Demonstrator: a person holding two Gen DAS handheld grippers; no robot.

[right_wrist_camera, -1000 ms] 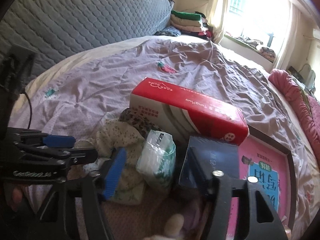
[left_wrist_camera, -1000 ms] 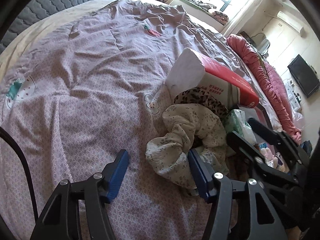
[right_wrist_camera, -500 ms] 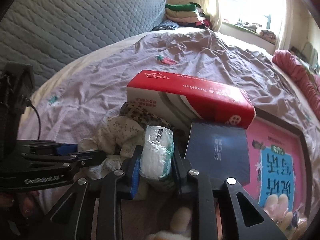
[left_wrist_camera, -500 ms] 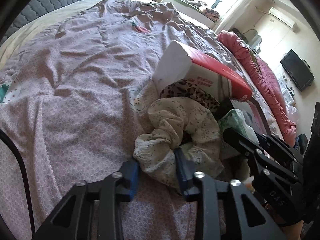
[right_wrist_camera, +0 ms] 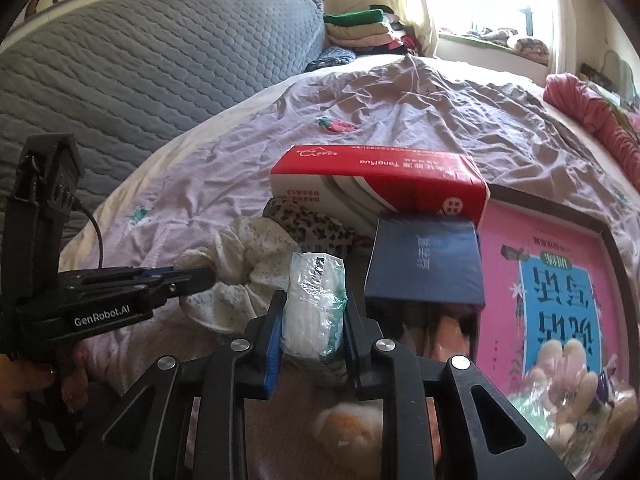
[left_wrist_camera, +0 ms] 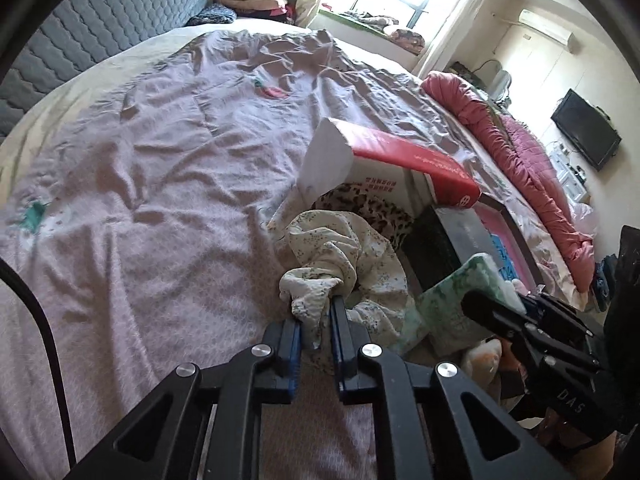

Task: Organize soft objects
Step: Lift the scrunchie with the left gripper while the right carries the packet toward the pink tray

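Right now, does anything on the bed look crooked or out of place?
Yes. The red and white tissue box sits tilted, propped on the leopard-print cloth and a dark blue box instead of lying flat on the bedspread.

Two scrunchies (left_wrist_camera: 352, 256) (left_wrist_camera: 372, 208), one tissue pack (right_wrist_camera: 314, 304), two boxes (right_wrist_camera: 384, 184) (right_wrist_camera: 426, 260), one book (right_wrist_camera: 560, 276)
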